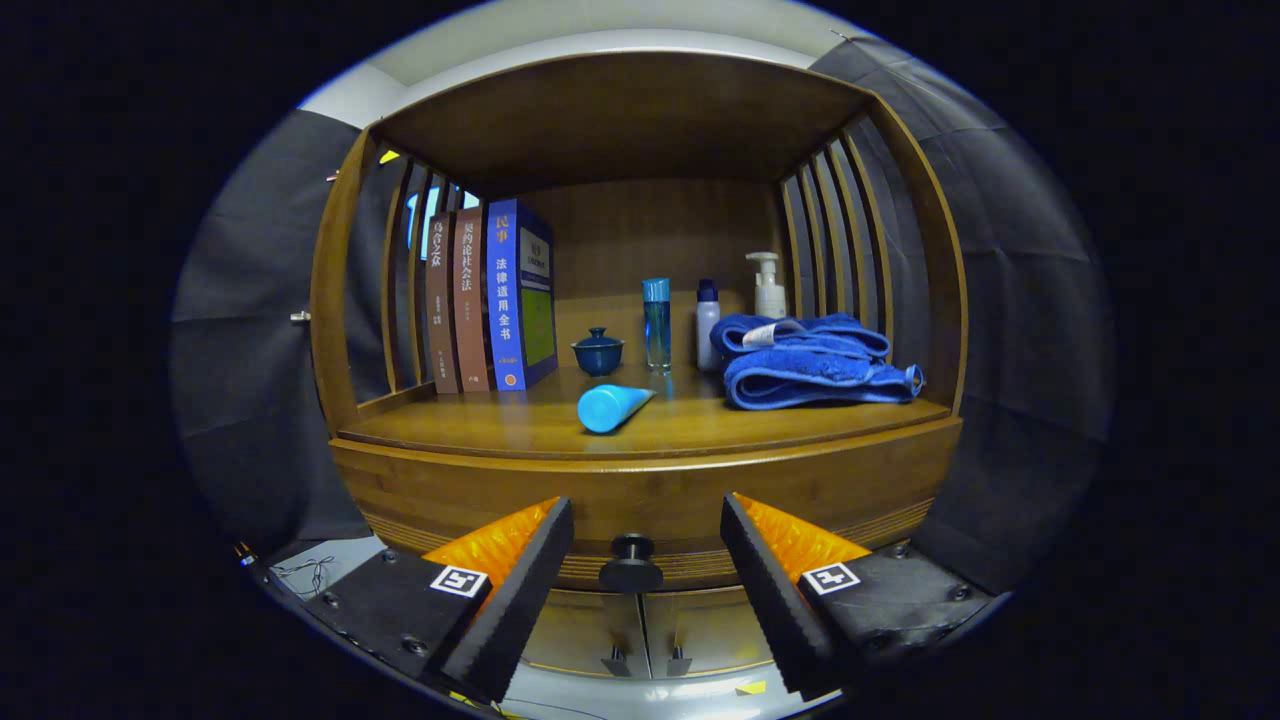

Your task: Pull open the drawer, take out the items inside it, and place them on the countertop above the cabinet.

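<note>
Hand-held gripper (646, 545): spread wide, empty, touching nothing.
Drawer knob (631, 563): between fingers, on closed drawer (640, 500) front.
Tube (610, 406): near countertop (480, 425) front edge.

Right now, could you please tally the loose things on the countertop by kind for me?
Books: 3
Bottles (clear blue bottle, white bottle, pump bottle): 3
Lidded cup: 1
Blue tube, lying down: 1
Folded blue towels: 2, as far as I can tell
Total: 10
The gripper is open, its fingers either side of the drawer knob.
</note>
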Available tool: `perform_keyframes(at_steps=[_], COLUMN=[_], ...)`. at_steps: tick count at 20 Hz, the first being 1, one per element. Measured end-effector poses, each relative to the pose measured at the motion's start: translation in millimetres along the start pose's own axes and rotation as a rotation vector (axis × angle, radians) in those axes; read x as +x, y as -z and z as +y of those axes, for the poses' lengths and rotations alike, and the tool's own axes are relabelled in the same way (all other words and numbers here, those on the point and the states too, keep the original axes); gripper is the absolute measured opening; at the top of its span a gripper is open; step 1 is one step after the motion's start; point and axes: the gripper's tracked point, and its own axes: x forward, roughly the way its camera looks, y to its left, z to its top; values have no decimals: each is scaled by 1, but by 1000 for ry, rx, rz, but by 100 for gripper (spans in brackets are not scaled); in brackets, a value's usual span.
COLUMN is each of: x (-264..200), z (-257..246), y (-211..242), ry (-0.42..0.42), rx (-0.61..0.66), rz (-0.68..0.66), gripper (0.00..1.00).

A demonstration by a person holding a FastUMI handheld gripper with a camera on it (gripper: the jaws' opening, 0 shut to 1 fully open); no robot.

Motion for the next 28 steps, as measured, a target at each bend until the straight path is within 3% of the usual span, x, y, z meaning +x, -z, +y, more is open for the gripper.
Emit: perform_keyframes(at_steps=[10,17,28], x=[-82,-126,-138], z=[-8,-3,4], y=[-101,-162,-181], ry=[0,-25,-58], rx=[67,-67,-32], rz=[-81,-139,-177], gripper=[98,98,99])
